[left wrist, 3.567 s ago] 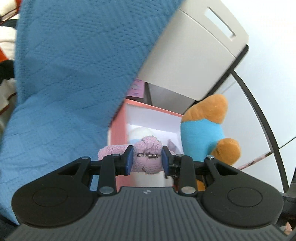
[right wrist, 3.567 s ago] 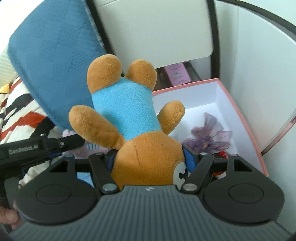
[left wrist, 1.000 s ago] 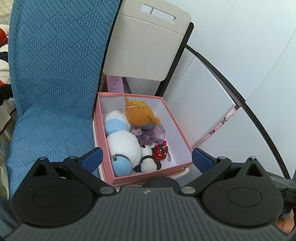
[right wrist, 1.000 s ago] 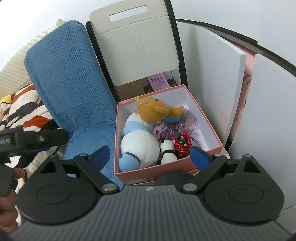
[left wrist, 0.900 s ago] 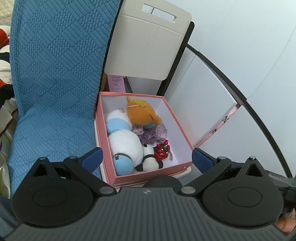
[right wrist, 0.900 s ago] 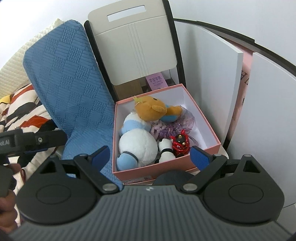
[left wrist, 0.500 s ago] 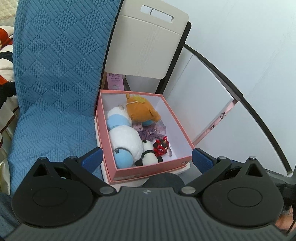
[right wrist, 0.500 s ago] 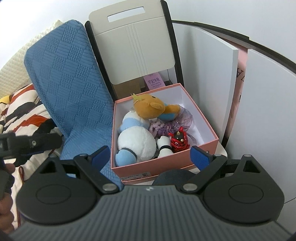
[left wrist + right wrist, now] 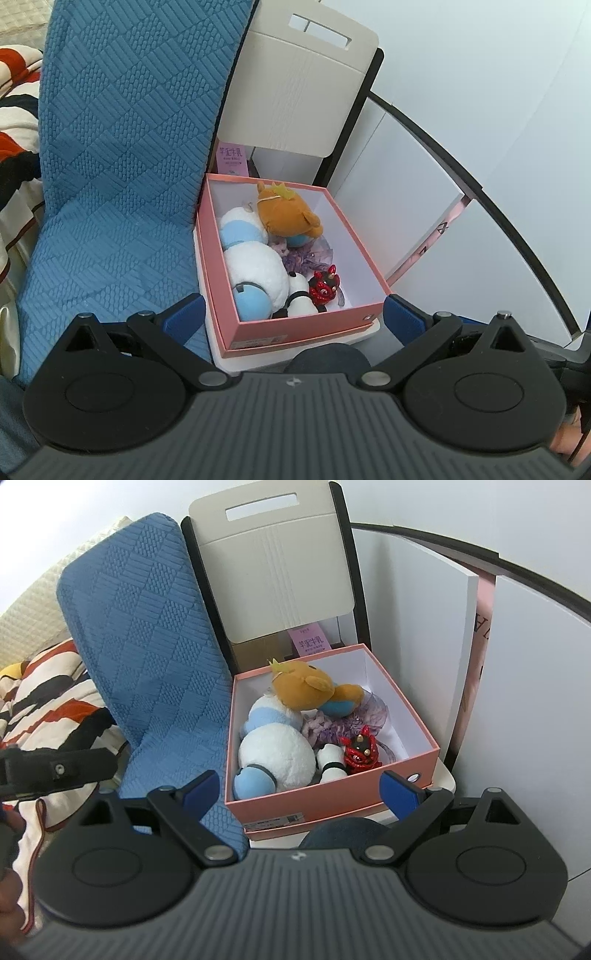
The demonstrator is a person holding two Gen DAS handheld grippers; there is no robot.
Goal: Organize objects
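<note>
Hovering wide and empty, both grippers (image 9: 291, 314) (image 9: 299, 786) risk nudging the box (image 9: 332, 797) at twelve o'clock off its seat.

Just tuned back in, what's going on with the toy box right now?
Both hand-held grippers, left and right, hover open and empty in front of the pink box on the chair. The brown plush, the white and blue plush, a small red figure and some purple fabric all lie inside it. Nothing is being held.
</note>
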